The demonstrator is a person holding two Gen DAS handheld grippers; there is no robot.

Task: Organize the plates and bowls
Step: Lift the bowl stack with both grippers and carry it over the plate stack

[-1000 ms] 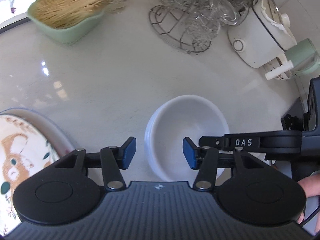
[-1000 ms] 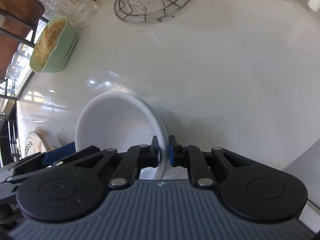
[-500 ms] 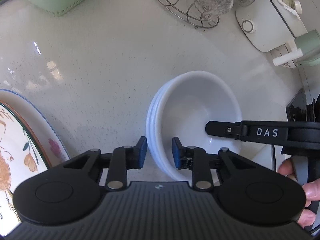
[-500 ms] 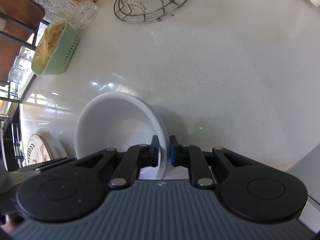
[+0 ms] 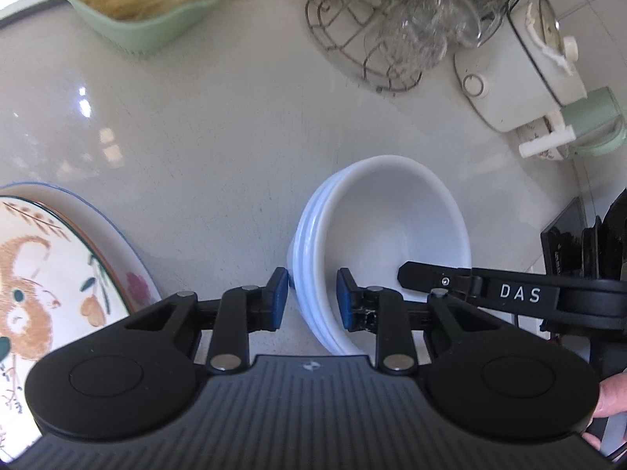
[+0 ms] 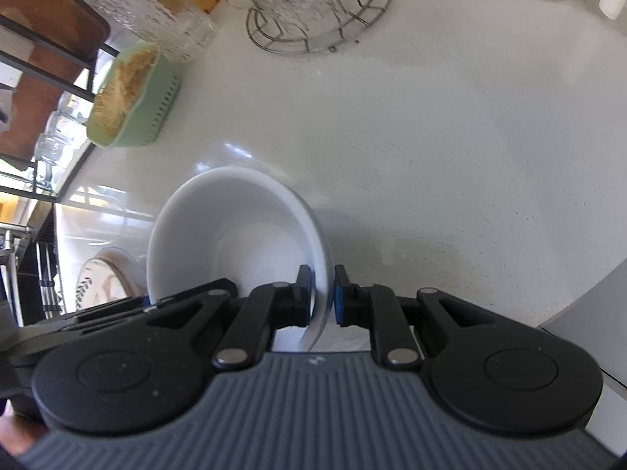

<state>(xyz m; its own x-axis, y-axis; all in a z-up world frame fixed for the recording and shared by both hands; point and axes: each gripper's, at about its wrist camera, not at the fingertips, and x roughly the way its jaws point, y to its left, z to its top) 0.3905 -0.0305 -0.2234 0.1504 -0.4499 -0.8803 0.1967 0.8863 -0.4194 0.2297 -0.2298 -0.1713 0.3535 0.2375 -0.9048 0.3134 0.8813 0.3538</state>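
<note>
Bowls, white, nested in a stack, standing on the pale countertop at its near edge, gripped from both sides. Left gripper: jaws drawn narrow astride the stack's near-left rims, one blue pad outside and one inside the wall, apparently pressing the layered edges together. Right gripper: jaws almost fully closed, pinching the thin rim of the top bowl on the opposite side; its black finger marked DAS reaches into the bowl in the left wrist view. Step in hand, as judged: a two-handed hold on the stack, either to shift it whole or to part the top bowl from those beneath; the frames do not settle which. Next move calls for both hands to travel together and level if the stack goes as one, since smooth glazed rims may slip through the pads; if separating, the left must hold down while the right lifts straight. Patterned plates, stacked, just left of the bowls, a likely neighbour for grouping. Farther back: green basket of straw-coloured sticks, wire rack holding glassware, white cooker, pale green jug.
</note>
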